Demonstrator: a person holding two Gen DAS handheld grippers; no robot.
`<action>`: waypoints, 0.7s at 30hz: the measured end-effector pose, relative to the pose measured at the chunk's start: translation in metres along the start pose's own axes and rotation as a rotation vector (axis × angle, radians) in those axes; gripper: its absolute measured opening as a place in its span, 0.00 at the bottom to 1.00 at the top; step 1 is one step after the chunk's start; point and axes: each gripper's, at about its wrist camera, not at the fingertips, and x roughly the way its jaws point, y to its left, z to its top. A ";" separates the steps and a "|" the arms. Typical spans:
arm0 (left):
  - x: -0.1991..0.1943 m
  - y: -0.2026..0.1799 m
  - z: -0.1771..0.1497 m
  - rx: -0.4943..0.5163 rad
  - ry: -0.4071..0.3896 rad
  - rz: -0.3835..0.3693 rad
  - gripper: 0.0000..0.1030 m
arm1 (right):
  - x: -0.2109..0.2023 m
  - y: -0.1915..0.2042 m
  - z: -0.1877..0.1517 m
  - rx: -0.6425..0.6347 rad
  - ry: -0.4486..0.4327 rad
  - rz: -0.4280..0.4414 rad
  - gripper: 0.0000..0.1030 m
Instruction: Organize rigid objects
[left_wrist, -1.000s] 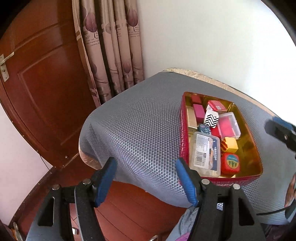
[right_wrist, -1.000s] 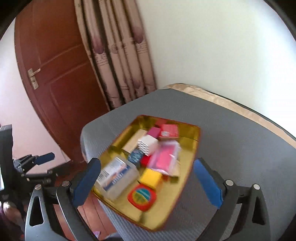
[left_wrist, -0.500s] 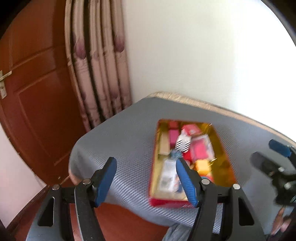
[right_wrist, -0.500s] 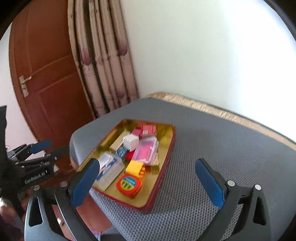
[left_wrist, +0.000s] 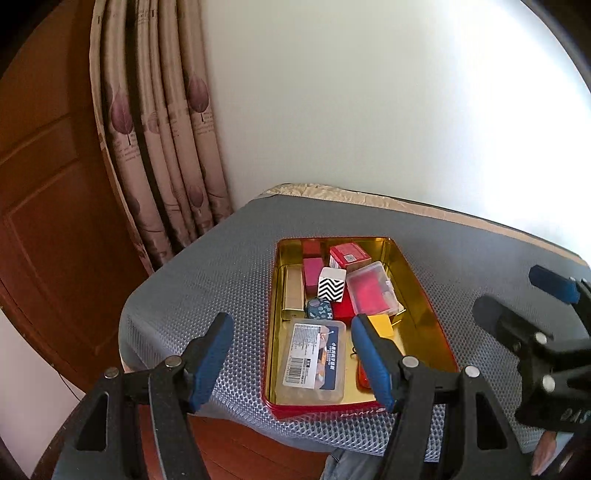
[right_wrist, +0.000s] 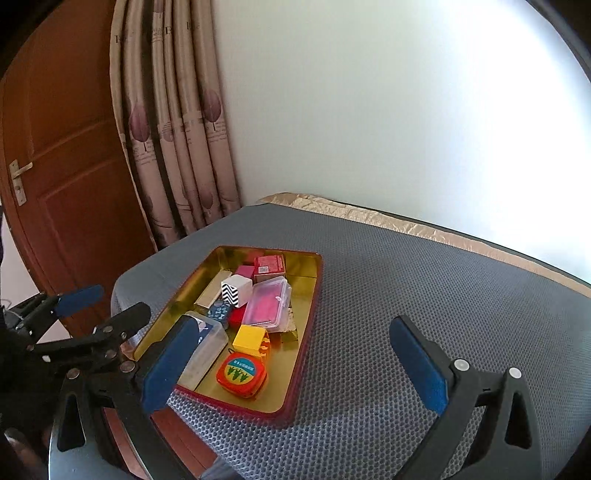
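A red tin tray with a gold inside (left_wrist: 432, 314) (right_wrist: 308, 332) lies on a grey mesh-covered table. It holds several small boxes: a clear case with a barcode label (left_wrist: 314, 360) (right_wrist: 207, 345), a zigzag black-and-white box (left_wrist: 331, 284) (right_wrist: 236, 290), a clear case with pink contents (left_wrist: 371, 291) (right_wrist: 269, 301), a yellow box (right_wrist: 253, 338) and an orange round-cornered tin (right_wrist: 242, 373). My left gripper (left_wrist: 291, 360) is open and empty above the tray's near left corner. My right gripper (right_wrist: 291, 365) is open and empty over the tray's near right side.
The grey table (left_wrist: 221, 266) (right_wrist: 424, 295) ends at a near edge over a wooden floor. A patterned curtain (left_wrist: 162, 129) and a brown door (right_wrist: 66, 166) stand to the left. A white wall is behind.
Both views have swung and settled so the tray sits between each gripper's fingers. The left gripper has come nearer the tray's front edge. Both grippers stay open.
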 end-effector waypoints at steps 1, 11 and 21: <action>0.000 0.001 0.000 -0.008 0.004 -0.009 0.66 | -0.001 0.002 -0.001 -0.007 -0.001 -0.001 1.00; -0.001 -0.001 -0.003 -0.005 0.018 -0.032 0.66 | -0.013 0.009 0.000 -0.008 -0.028 0.023 1.00; -0.002 -0.002 -0.005 -0.006 0.020 -0.012 0.66 | -0.017 0.009 0.001 -0.003 -0.023 0.036 1.00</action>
